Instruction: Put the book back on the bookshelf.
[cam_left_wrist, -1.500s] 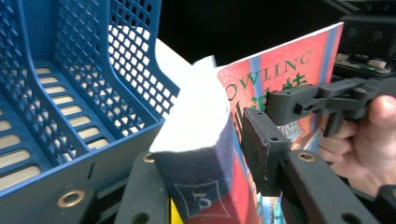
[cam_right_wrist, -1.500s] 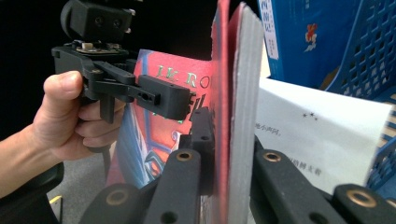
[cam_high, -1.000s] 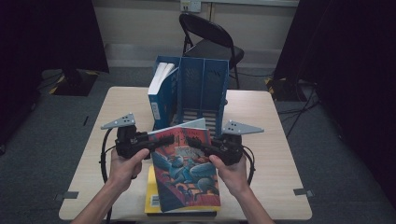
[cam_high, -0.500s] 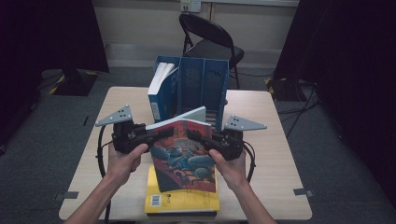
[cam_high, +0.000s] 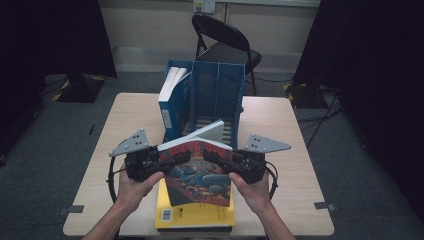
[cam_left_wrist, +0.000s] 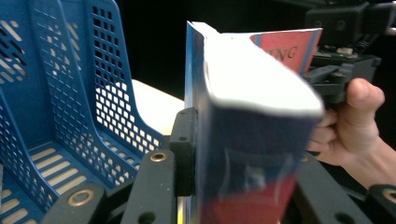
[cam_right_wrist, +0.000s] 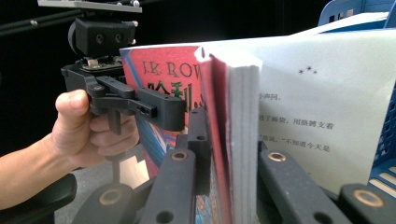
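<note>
A paperback book (cam_high: 200, 175) with a red and blue cover hangs tilted above a yellow book (cam_high: 195, 217), its top edge toward the blue file holder (cam_high: 220, 90). My left gripper (cam_high: 182, 156) is shut on its left edge and my right gripper (cam_high: 212, 154) on its right edge. In the left gripper view the book (cam_left_wrist: 252, 116) sits between the jaws of the left gripper (cam_left_wrist: 243, 149), which have just been opening a little. In the right gripper view the thick page block (cam_right_wrist: 229, 93) is pinched by the right gripper (cam_right_wrist: 229, 140), with a loose printed page (cam_right_wrist: 317, 93) behind it.
The file holder stands at the middle of the wooden table (cam_high: 280, 130), and a blue-backed book (cam_high: 170, 105) leans in its left compartment. Its slotted wall (cam_left_wrist: 46, 93) is close on the left. A black folding chair (cam_high: 225, 45) stands beyond the table.
The book's near end has risen off the yellow book, so it stands steeper. Both grippers keep hold of its edges and the left one has shifted slightly.
</note>
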